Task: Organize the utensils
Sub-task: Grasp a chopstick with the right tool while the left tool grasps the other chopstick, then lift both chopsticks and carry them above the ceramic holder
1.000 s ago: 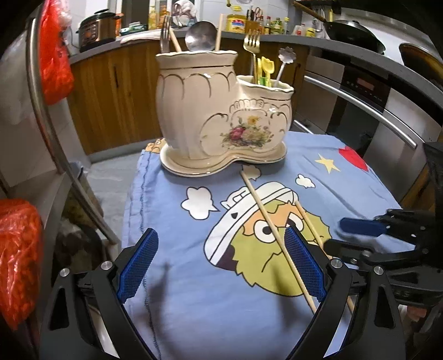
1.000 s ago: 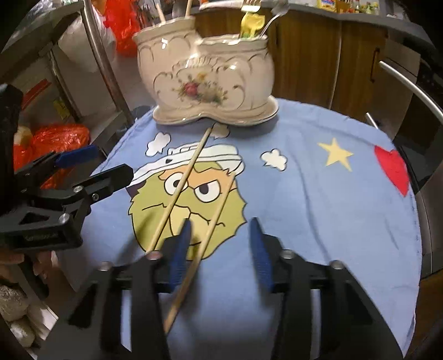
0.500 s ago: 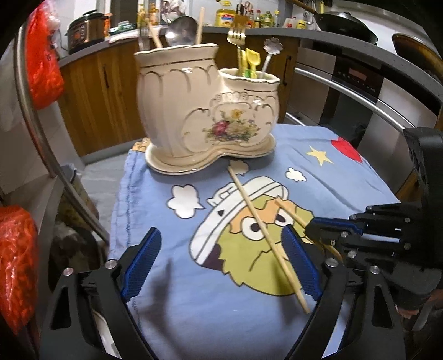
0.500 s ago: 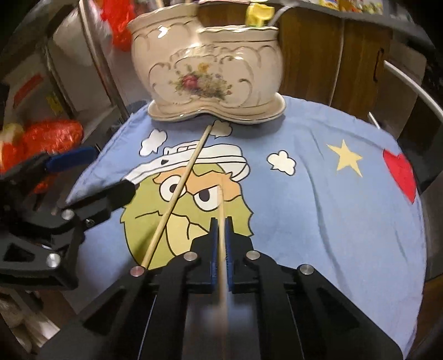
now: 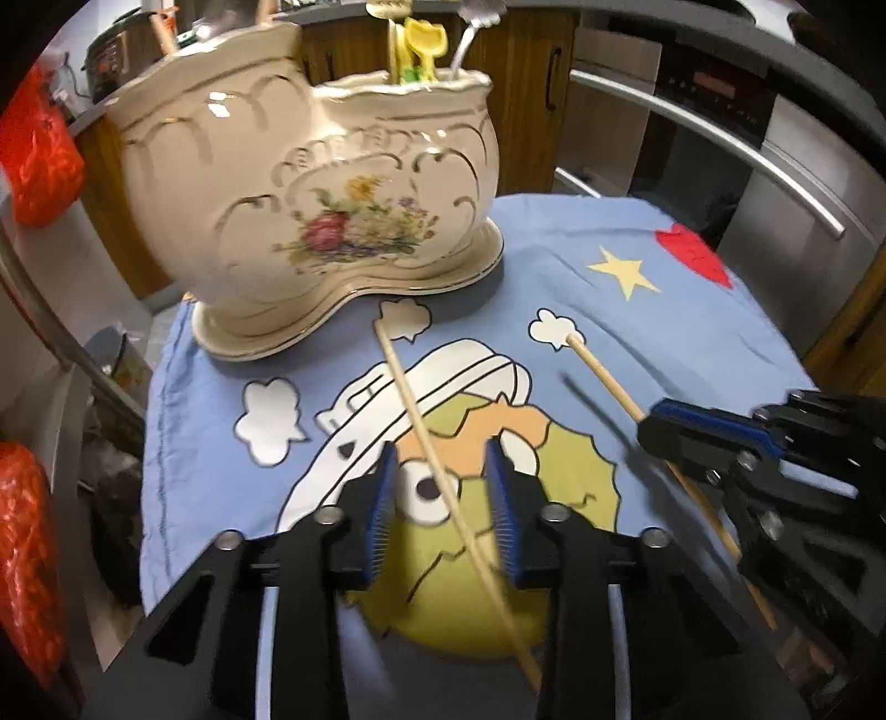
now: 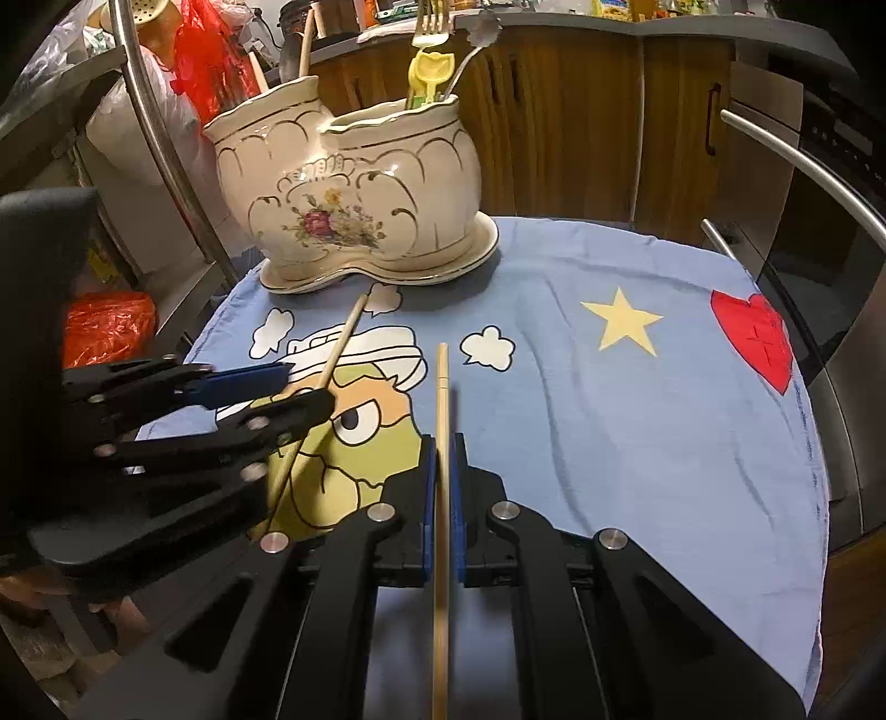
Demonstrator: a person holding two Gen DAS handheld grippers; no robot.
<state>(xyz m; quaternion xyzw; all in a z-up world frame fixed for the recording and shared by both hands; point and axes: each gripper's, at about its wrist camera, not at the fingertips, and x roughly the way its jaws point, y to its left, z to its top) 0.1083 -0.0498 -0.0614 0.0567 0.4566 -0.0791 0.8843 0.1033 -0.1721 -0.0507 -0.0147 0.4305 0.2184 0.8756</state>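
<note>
I am clamping the right gripper [image 6: 441, 471] tight on one chopstick [image 6: 442, 399]; its blue pads are pressing the stick from both sides, and the stick is pointing forward out of the jaws above the blue cloth [image 6: 609, 399]. From the left wrist view that same stick [image 5: 603, 379] is jutting out of the right gripper [image 5: 659, 426] toward a white cloud print.

I am closing the left gripper [image 5: 443, 487] around the other chopstick [image 5: 426, 437]. That stick is lying on the cloth, running diagonally between the blue pads [image 5: 382, 515], and the pads are not pressing it yet; its far tip is resting just short of the holder [image 5: 310, 183].

The ceramic holder [image 6: 354, 199] is standing upright at the cloth's far edge, with a fork [image 6: 431, 25] and other utensils sticking up out of it.
</note>
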